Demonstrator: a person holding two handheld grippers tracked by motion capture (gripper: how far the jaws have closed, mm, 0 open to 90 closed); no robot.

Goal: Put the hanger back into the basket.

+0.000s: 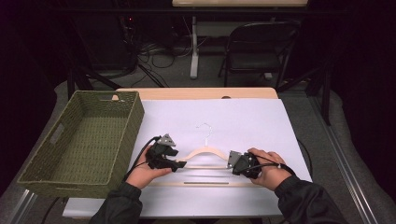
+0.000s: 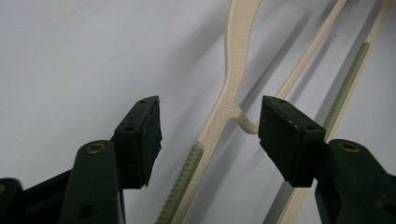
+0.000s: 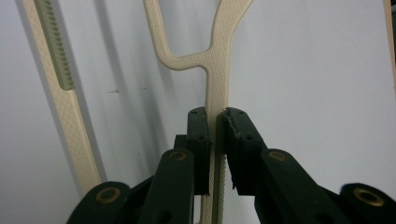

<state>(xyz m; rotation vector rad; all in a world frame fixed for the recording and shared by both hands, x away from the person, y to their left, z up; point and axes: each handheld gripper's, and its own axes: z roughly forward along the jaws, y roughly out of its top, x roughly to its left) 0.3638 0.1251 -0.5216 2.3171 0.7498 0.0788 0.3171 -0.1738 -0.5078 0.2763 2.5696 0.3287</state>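
Note:
A cream plastic hanger [image 1: 205, 151] with a metal hook [image 1: 206, 130] lies on the white sheet near the table's front. My right gripper [image 3: 216, 123] is shut on the hanger's right shoulder [image 3: 218, 84], which is pinched between its pads. In the high view that right gripper [image 1: 232, 163] sits at the hanger's right end. My left gripper [image 2: 210, 123] stands open, its jaws on either side of the hanger's left shoulder [image 2: 219, 116] without touching it. From above, the left gripper [image 1: 180, 164] is at the hanger's left end. The lower bar [image 1: 205, 183] has a grey ribbed strip.
A green woven basket [image 1: 126, 126] stands at the table's left, close to my left hand. The white sheet [image 1: 243, 116] covers most of the wooden table. A folding chair [image 1: 257, 51] and cables lie beyond the far edge.

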